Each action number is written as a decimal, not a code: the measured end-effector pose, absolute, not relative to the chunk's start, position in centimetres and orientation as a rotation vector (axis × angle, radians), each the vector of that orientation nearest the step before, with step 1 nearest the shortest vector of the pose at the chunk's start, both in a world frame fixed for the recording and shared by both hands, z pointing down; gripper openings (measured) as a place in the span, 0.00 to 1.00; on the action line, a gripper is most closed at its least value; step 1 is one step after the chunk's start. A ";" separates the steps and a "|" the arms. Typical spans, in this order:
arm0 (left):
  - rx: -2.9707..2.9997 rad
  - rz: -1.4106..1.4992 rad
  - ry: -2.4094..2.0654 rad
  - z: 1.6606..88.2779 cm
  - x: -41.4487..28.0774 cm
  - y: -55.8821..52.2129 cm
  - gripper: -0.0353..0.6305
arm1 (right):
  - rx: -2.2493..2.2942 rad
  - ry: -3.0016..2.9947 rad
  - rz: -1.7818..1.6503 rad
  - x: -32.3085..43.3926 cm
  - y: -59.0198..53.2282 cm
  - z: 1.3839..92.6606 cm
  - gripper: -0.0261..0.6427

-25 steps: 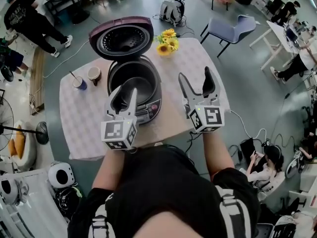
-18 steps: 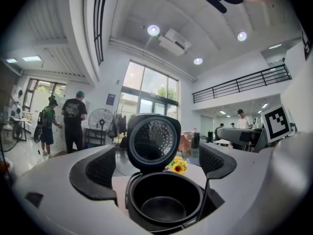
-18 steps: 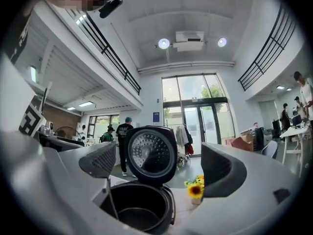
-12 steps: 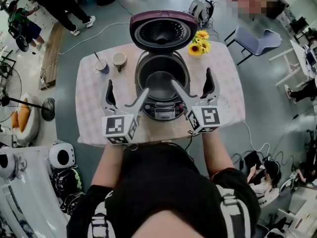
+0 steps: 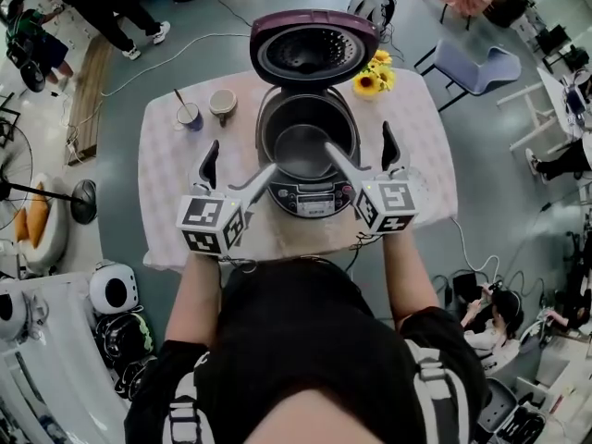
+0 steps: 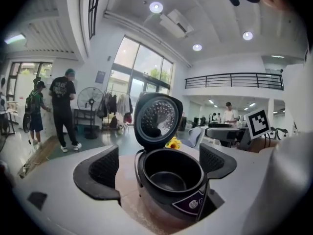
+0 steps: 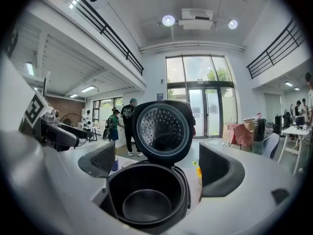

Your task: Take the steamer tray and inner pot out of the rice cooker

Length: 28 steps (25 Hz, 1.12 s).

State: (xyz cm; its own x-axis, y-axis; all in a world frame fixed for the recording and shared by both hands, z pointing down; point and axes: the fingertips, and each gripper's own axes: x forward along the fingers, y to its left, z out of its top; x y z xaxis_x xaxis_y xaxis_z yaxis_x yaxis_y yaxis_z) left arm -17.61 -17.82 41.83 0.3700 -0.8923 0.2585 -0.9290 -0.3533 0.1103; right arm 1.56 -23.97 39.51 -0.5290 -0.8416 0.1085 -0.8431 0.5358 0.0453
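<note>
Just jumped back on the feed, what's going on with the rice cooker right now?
A person holds two grippers in front of the rice cooker on the table; its lid stands open. The left gripper and right gripper have both just been opening their jaws, which now stand wide with nothing gripped. The inner pot sits in the cooker, not yet lifted out. I can't make out a steamer tray in it.

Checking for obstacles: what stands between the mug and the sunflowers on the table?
The open rice cooker with its raised lid; the head view shows it.
</note>
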 end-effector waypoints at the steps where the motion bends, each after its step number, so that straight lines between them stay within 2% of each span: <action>1: 2.394 0.244 -1.622 42.1 -17.7 -17.9 0.83 | 1.463 -2.639 0.044 1.9 -24.2 39.9 0.83; 8: 2.320 0.424 -1.562 45.6 -17.2 -20.4 0.83 | 1.328 -2.521 0.256 3.0 -27.0 43.6 0.81; 10: 2.300 0.462 -1.528 46.2 -16.7 -21.3 0.83 | 1.276 -2.471 0.306 3.1 -27.7 44.9 0.67; 12: 2.291 0.463 -1.504 46.1 -16.1 -22.0 0.81 | 1.287 -2.422 0.314 3.6 -28.4 45.7 0.46; 13: 2.286 0.466 -1.504 46.1 -16.0 -22.4 0.76 | 1.297 -2.404 0.322 3.8 -28.9 46.0 0.42; 16: 2.248 0.515 -1.497 46.8 -16.0 -23.8 0.59 | 1.258 -2.371 0.368 3.7 -29.9 47.6 0.42; 20: 2.157 0.585 -1.408 49.6 -15.4 -25.5 0.57 | 1.196 -2.299 0.374 3.8 -30.8 50.2 0.42; 22: 2.108 0.607 -1.399 50.8 -15.4 -26.2 0.50 | 1.172 -2.264 0.397 4.0 -31.3 51.4 0.42; 24: 2.065 0.616 -1.372 52.0 -15.2 -26.6 0.39 | 1.146 -2.237 0.435 4.1 -31.7 52.8 0.42; 28: 2.022 0.669 -1.332 54.3 -14.8 -27.0 0.37 | 1.129 -2.185 0.479 4.4 -32.3 54.8 0.39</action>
